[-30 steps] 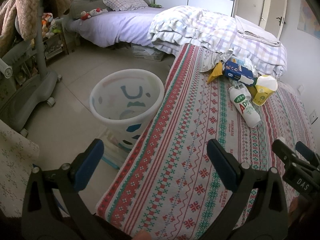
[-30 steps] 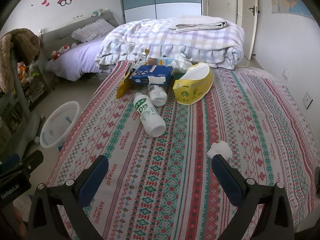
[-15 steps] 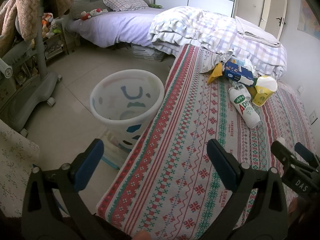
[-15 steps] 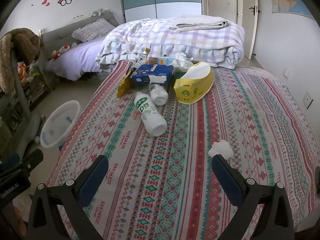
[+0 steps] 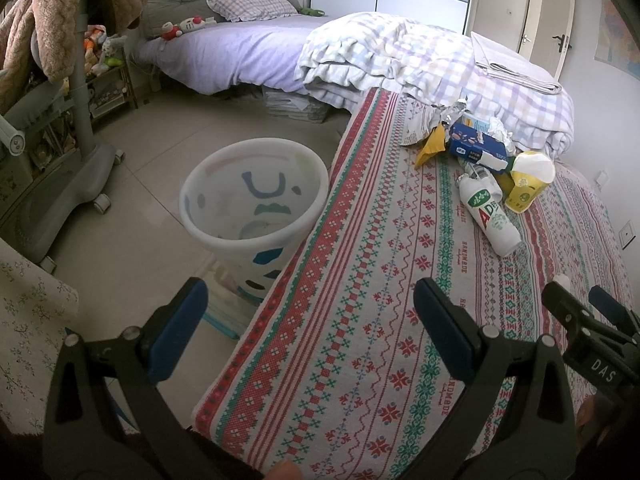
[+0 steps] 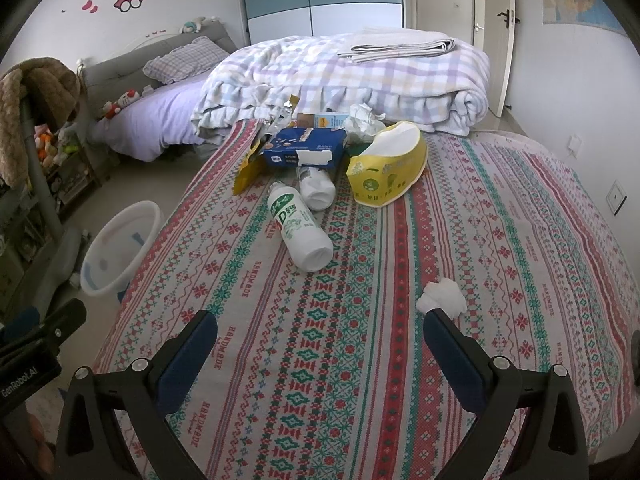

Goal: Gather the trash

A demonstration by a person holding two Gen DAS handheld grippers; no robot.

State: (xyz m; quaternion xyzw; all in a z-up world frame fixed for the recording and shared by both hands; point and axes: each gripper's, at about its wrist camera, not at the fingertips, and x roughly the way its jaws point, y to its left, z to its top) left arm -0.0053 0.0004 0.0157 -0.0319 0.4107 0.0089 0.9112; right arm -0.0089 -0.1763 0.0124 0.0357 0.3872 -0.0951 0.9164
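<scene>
Trash lies on the patterned bed cover (image 6: 360,320): a white bottle with a green label (image 6: 299,233), a second white bottle (image 6: 316,188), a blue box (image 6: 306,147), a yellow tissue pack (image 6: 387,170), a yellow wrapper (image 6: 247,171) and crumpled paper (image 6: 363,118). A crumpled white tissue (image 6: 442,298) lies just ahead of my right gripper's right finger. My right gripper (image 6: 320,354) is open and empty above the cover. My left gripper (image 5: 310,334) is open and empty over the bed's left edge, near the white bin (image 5: 256,204) on the floor. The pile also shows in the left wrist view (image 5: 490,216).
A rolled plaid quilt (image 6: 352,76) lies behind the pile. A second bed with purple sheets (image 5: 240,56) stands across the tiled floor (image 5: 132,248). A grey wheeled stand draped with a brown blanket (image 5: 80,112) stands at the left.
Both grippers have drifted very slightly; the right one has eased a little back from the pile. Nothing was grasped or released.
</scene>
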